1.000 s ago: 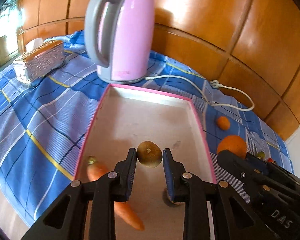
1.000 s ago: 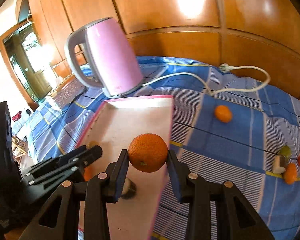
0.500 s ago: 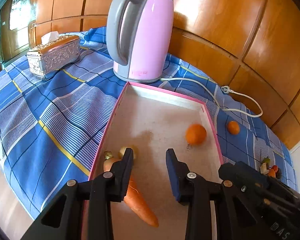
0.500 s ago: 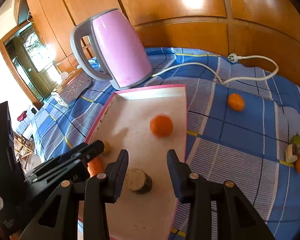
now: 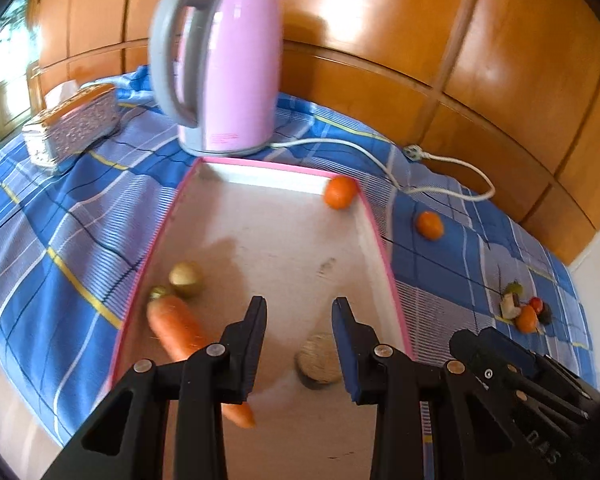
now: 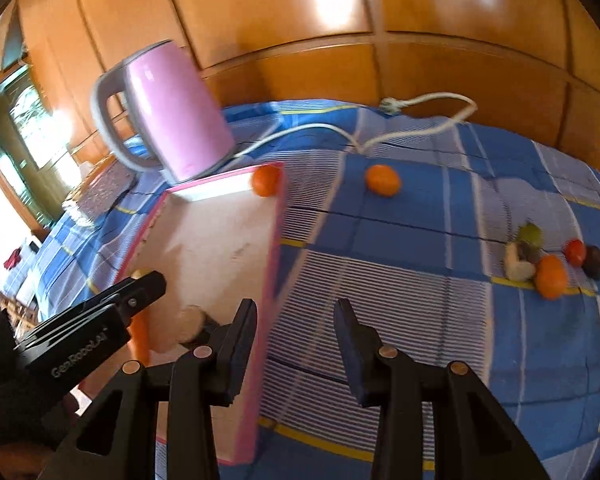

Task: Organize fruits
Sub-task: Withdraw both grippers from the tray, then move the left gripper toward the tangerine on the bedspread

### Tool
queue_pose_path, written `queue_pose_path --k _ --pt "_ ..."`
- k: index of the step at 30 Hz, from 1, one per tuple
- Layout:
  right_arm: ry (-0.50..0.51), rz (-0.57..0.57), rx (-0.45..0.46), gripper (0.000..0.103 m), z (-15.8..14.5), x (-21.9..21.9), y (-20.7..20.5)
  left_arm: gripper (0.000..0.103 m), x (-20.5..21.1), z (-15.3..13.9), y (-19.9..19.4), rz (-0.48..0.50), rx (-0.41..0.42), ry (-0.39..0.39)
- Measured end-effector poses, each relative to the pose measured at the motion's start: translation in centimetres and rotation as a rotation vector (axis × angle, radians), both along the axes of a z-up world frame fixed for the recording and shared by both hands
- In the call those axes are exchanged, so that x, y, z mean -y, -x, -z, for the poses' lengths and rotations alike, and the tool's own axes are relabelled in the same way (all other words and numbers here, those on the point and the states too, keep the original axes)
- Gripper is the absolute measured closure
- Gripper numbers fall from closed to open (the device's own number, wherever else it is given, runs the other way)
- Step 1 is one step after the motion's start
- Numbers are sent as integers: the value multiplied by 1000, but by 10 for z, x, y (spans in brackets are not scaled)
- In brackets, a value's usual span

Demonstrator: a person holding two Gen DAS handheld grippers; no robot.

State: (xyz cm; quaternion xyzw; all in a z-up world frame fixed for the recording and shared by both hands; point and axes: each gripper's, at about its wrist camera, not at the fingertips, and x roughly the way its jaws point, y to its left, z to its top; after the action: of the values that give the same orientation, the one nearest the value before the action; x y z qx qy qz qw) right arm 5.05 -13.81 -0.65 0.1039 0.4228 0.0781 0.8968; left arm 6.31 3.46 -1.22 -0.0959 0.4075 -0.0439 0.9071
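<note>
A pink-rimmed tray (image 5: 372,236) (image 6: 274,240) lies on the blue checked cloth. In it are an orange (image 5: 339,193) (image 6: 265,180) at the far right corner, a brown kiwi (image 5: 186,278), a carrot (image 5: 180,330) and a round cut piece (image 5: 319,362). A small orange (image 5: 430,225) (image 6: 383,179) lies on the cloth right of the tray. A cluster of small fruits (image 5: 524,310) (image 6: 548,260) lies farther right. My left gripper (image 5: 300,312) is open and empty over the tray. My right gripper (image 6: 296,316) is open and empty over the tray's right rim.
A pink electric kettle (image 5: 220,64) (image 6: 164,112) stands behind the tray, its white cord (image 5: 440,168) trailing right along the wooden wall. A silver tissue box (image 5: 72,124) sits at the far left. The table edge is at the near left.
The orange has rolled from mid-tray to the far right corner. Both open grippers have pulled back, and the right one has swung right towards the cloth.
</note>
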Motion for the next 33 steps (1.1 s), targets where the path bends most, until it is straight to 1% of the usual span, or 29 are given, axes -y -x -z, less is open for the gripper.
queue_pose_path --k 8,16,23,28,33 --pt "-2 112 -9 63 3 41 9 69 39 -4 -2 93 7 -18" --pt "-6 205 -25 62 8 77 14 69 74 -6 -11 161 8 -18" --pt "3 257 -30 62 13 97 11 69 100 -5 -28 204 0 -14" --pt "26 280 -25 62 15 107 5 69 116 -4 -44 223 -9 -9" --pt "49 339 -14 62 16 127 4 69 132 -2 -63 244 -19 -14"
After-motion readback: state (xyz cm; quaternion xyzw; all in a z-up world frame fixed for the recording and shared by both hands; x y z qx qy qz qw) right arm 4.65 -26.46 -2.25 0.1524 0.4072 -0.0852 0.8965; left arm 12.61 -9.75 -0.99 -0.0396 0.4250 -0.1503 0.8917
